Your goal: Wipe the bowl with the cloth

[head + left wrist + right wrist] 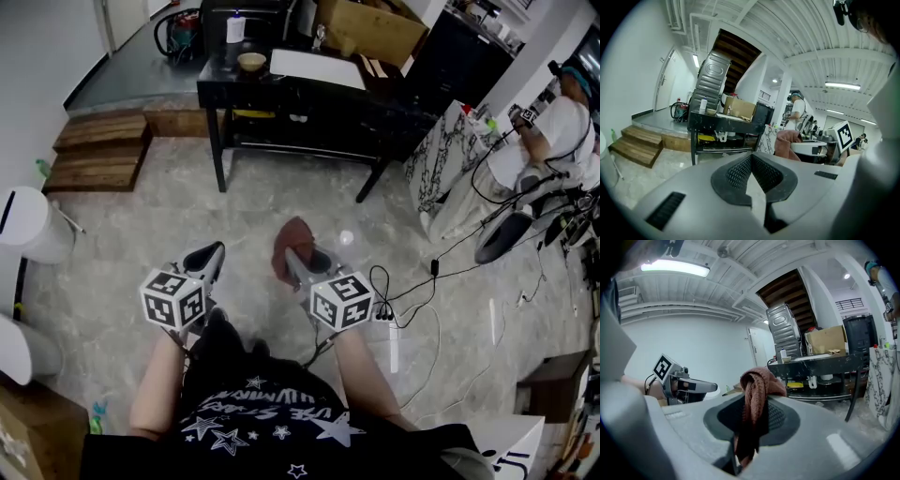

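A small tan bowl (251, 62) stands on the black table (281, 89) far ahead of me; it also shows small in the left gripper view (711, 111) and the right gripper view (787, 359). My right gripper (298, 255) is shut on a reddish-brown cloth (291, 246), which bunches above the jaws and hangs down between them (757, 385). My left gripper (208, 255) is held beside it at waist height, shut with nothing in it (751, 161). Both grippers hang over the marble floor, well short of the table.
On the table are a white bottle (235, 28), a white board (317, 67) and a cardboard box (370, 28). Wooden steps (98, 150) lie at the left, with a white bin (33, 225) nearer. Cables (422, 281) cross the floor at the right, near a seated person (562, 122).
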### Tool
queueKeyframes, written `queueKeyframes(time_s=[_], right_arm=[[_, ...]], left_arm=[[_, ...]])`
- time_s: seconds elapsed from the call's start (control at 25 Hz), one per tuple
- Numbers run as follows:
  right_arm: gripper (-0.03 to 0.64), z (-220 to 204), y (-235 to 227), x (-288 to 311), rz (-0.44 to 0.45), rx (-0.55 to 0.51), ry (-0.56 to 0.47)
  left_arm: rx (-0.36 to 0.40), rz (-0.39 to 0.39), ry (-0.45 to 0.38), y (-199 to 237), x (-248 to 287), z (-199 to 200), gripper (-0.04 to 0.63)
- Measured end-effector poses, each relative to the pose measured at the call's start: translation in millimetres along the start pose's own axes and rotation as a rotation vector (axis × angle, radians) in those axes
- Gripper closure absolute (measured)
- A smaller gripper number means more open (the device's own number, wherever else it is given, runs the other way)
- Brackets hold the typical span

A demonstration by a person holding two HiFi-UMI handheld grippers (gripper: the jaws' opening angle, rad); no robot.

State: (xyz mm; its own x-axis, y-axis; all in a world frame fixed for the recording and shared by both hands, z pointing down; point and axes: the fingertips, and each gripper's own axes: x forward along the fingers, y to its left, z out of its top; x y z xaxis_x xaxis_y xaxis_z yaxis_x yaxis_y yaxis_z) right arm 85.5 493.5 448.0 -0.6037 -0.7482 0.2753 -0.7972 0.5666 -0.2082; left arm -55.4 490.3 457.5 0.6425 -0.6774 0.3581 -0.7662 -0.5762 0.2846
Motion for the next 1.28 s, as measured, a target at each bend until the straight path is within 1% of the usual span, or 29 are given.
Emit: queueKeyframes(time_s=[0.16,0.4,0.6,0.72,0.88,1.08,1.28], right_arm=[[0.541,0.3,-5.3,5.5,0.01,0.021,-0.008],[0.541,3.8,-21.1,22.8,-0.012,0.039,-0.016],[0.541,13.4,-45.3,51.1,-0.043,0.067,-0.01],[0.541,19.3,-61.8,77.2,-0.055,0.077,-0.005],[0.541,27.0,-87.3,118.8,-0.072,0.101,0.015],[0.541,57.6,-121.1,172.7,-0.111,0.124,-0.001],[0.541,84.0,-138.1,221.2,-0.133,0.14,0.0]], left_arm=[[-0.003,0.002,0.018,6.5,6.1,-5.5,0.586],[0.0,-0.02,0.041,26.3,30.2,-3.7,0.586],[0.001,-0.05,0.047,48.0,62.7,12.3,0.586],[-0.009,-0.064,0.053,70.1,85.9,23.4,0.586],[-0.016,-0.067,0.064,109.9,117.8,43.0,0.586],[-0.012,-0.087,0.081,159.7,159.1,77.7,0.586],[-0.01,-0.112,0.084,202.5,185.3,110.1,0.586]])
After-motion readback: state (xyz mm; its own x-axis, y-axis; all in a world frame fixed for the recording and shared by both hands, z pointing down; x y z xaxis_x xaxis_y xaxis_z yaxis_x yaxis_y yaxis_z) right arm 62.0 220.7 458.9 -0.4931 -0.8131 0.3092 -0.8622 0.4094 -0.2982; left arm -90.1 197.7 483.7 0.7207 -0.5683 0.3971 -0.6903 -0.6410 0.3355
